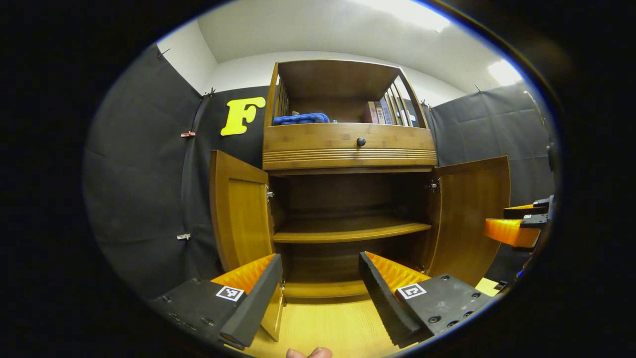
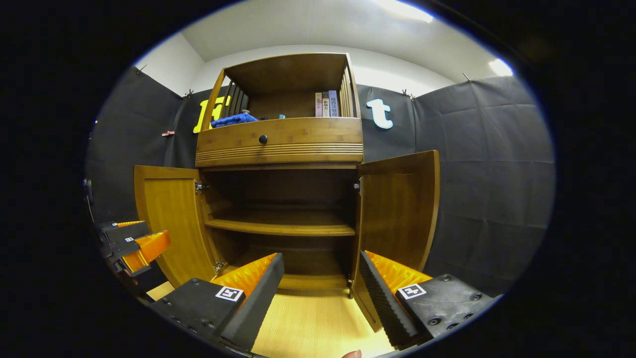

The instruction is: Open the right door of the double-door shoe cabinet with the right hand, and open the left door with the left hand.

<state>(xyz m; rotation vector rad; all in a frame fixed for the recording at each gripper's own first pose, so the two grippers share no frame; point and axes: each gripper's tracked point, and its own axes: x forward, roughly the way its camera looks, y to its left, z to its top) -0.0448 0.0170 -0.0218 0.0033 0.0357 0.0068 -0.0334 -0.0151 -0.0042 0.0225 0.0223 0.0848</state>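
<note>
1. Nearest to me in the left gripper view, my left gripper (image 1: 320, 283) has its two fingers spread well apart with nothing between them; a fingertip (image 1: 309, 353) of the holding hand peeks in at the bottom edge.
2. My right gripper (image 2: 322, 283), seen in the right gripper view, likewise stands with its fingers apart and grips nothing.
3. Under both tools I see the pale wooden floor (image 2: 308, 323), running up to the cabinet's base.
4. Just past the left gripper's left finger hangs the left door (image 1: 238, 211) of the shoe cabinet (image 1: 348, 154), swung wide open toward me; it touches neither finger that I can make out.
5. Beside the right gripper's right finger in the right gripper view, the right door (image 2: 400, 209) is also swung fully open.
6. Between the doors, the lower compartment lies exposed with one shelf (image 1: 348, 229) across it.
7. Above that sits a closed drawer (image 1: 348, 144) with a dark round knob (image 1: 361, 141).
8. Farther up, the open top shelf holds a blue cloth (image 1: 301, 119) on the left and a few books (image 1: 377, 112) on the right.
9. Black cloth wall (image 2: 487, 174) stands behind the cabinet on both sides.
</note>
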